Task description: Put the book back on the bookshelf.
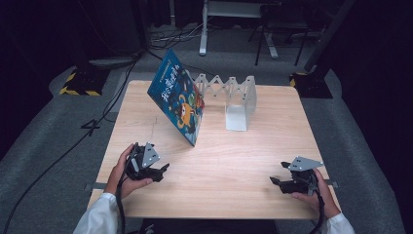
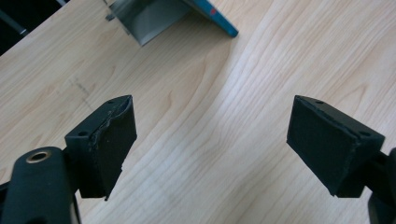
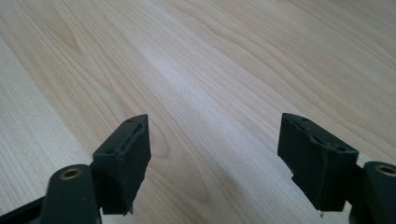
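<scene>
Blue picture book (image 1: 179, 100) stands tilted at table (image 1: 234, 161) centre-back, leaning toward 12 o'clock against grey expanding book rack (image 1: 233, 97). Left gripper (image 1: 163, 170) at 8 o'clock, jaws wide apart, empty; right gripper (image 1: 276, 181) at 4 o'clock, likewise spread, both well apart from the book.

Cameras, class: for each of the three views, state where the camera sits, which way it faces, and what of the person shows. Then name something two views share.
High view: above the person's side, looking forward and down on the wooden table; both forearms, left gripper and right gripper show.
Left gripper view: rides the left gripper, facing across the table toward the picture book; open jaws.
Right gripper view: rides the right gripper, facing down at bare wood; open jaws.
Shared: the picture book and metal bookstand appear in high and left gripper views.
</scene>
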Available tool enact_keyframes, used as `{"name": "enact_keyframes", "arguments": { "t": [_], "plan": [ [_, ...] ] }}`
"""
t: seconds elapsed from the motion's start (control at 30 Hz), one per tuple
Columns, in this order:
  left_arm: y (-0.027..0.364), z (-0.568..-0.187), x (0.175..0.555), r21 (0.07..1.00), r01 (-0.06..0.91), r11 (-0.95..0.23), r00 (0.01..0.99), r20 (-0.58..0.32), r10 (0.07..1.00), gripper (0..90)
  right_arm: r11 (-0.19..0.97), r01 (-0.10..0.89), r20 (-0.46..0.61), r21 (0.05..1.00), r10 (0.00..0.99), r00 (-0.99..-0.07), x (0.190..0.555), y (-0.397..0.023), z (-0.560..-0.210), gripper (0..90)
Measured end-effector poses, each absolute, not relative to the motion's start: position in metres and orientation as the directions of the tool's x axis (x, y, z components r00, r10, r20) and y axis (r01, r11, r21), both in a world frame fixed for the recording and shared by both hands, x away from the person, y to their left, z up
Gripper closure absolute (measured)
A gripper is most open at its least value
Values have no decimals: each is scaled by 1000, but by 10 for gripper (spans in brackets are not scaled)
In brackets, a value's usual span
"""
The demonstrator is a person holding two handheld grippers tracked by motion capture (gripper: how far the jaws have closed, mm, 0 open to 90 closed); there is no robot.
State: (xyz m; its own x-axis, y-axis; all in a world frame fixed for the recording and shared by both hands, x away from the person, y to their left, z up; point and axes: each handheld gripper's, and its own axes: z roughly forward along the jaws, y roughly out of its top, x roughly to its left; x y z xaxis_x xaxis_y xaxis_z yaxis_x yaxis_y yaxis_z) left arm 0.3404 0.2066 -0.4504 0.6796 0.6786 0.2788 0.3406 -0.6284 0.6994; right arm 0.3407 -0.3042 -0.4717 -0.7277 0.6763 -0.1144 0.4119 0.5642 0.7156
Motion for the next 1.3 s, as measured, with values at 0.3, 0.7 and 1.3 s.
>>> {"name": "enact_keyframes", "arguments": {
  "t": [0.3, 0.7, 1.3],
  "plan": [
    [221, -461, 327, 654, 380, -654, 673, 290, 680, 162, 548, 418, -132, 725, 705, -697, 336, -320, -476, 257],
    [249, -481, 303, 662, 443, -605, 675, 197, 711, 166, 482, 456, -92, 748, 756, -648, 324, -353, -484, 253],
    [295, -504, 290, 681, 576, -453, 616, 3, 787, 173, 383, 557, -21, 737, 836, -548, 311, -393, -503, 196]
  ]
}}
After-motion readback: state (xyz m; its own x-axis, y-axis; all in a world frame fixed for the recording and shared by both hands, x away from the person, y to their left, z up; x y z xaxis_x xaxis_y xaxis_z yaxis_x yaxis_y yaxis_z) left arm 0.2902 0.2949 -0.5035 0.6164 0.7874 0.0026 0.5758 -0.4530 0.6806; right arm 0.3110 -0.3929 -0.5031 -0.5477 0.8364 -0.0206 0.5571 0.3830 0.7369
